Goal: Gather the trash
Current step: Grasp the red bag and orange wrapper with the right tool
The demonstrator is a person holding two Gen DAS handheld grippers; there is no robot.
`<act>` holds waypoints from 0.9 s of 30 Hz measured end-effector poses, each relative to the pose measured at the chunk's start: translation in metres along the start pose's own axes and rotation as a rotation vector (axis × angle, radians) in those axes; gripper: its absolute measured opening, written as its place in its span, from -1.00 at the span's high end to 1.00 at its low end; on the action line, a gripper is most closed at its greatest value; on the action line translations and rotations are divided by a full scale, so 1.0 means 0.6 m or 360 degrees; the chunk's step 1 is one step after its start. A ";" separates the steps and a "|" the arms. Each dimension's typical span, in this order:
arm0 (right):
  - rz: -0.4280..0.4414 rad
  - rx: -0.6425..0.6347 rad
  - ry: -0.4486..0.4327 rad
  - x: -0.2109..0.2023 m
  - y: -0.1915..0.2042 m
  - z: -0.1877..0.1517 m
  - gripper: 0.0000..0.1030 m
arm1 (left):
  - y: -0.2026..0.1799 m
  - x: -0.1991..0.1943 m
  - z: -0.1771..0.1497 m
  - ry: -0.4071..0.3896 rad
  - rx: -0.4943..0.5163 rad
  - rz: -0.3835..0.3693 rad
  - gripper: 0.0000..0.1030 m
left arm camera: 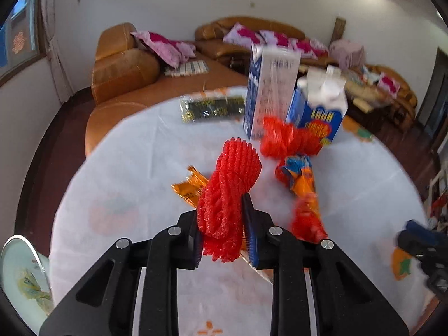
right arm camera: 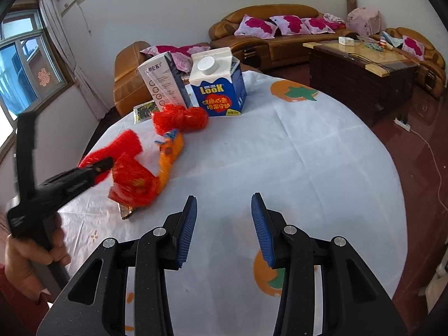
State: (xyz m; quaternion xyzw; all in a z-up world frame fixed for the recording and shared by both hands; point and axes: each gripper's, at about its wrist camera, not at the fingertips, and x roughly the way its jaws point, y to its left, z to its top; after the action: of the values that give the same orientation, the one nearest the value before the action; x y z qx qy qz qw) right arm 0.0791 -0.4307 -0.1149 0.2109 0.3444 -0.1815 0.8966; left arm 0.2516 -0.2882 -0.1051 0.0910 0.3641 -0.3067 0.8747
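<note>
Red foam fruit net [left arm camera: 228, 187] pinched in left gripper [left arm camera: 224, 240] above tablecloth [left arm camera: 134, 145].

Light, soft, springy, readily crushed; best gripped mid-bundle. Ribbed red mesh, folded. Further right: red wrappers [right arm camera: 131, 179], orange packet [right arm camera: 170, 151], two cartons [right arm camera: 215, 84]; right gripper [right arm camera: 224, 229] half open, empty.

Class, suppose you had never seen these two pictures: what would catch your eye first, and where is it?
The bright red foam fruit net stands out at once, pinched between the left gripper jaws above the white tablecloth. Behind it, towards the table's far edge, a blue carton marked LOOK stands beside a taller white carton. The right gripper hangs open and empty.
</note>
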 end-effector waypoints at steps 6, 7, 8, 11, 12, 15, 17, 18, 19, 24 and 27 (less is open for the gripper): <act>0.0082 0.0010 0.0001 0.023 0.032 0.021 0.19 | 0.053 -0.082 -0.025 -0.0105 -0.0134 0.0139 0.53; 0.0118 0.0029 0.0015 0.032 0.039 0.028 0.19 | 0.061 -0.086 -0.034 -0.0099 -0.0150 0.0157 0.53; 0.0153 0.0040 0.0028 0.042 0.046 0.034 0.19 | 0.070 -0.090 -0.044 -0.0090 -0.0170 0.0177 0.53; 0.0164 0.0014 0.0076 0.086 0.076 0.049 0.19 | 0.097 -0.090 -0.071 -0.0050 -0.0210 0.0254 0.53; 0.0162 0.0012 0.0094 0.099 0.083 0.051 0.19 | 0.104 -0.091 -0.080 -0.0039 -0.0222 0.0271 0.53; 0.0183 0.0021 0.0166 0.136 0.101 0.053 0.19 | 0.124 -0.087 -0.102 -0.0012 -0.0248 0.0335 0.53; 0.0156 0.0005 0.0216 0.154 0.111 0.048 0.22 | 0.131 -0.085 -0.110 -0.0001 -0.0272 0.0332 0.53; 0.0158 0.0000 0.0233 0.159 0.113 0.046 0.36 | 0.131 -0.084 -0.112 0.0005 -0.0282 0.0326 0.53; 0.0181 0.0000 0.0248 0.164 0.112 0.042 0.49 | 0.132 -0.080 -0.115 0.0018 -0.0288 0.0320 0.53; 0.0203 0.0084 0.0195 0.142 0.087 0.035 0.72 | 0.125 -0.067 -0.118 0.0048 -0.0278 0.0333 0.53; 0.0175 0.0095 0.0119 0.111 0.076 0.031 0.72 | 0.122 -0.065 -0.118 0.0063 -0.0268 0.0344 0.53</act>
State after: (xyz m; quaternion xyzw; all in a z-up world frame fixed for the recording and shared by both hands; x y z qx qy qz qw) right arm 0.1570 -0.4135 -0.1373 0.2628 0.3601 -0.1343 0.8850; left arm 0.2334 -0.1844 -0.1340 0.0620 0.3938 -0.1773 0.8998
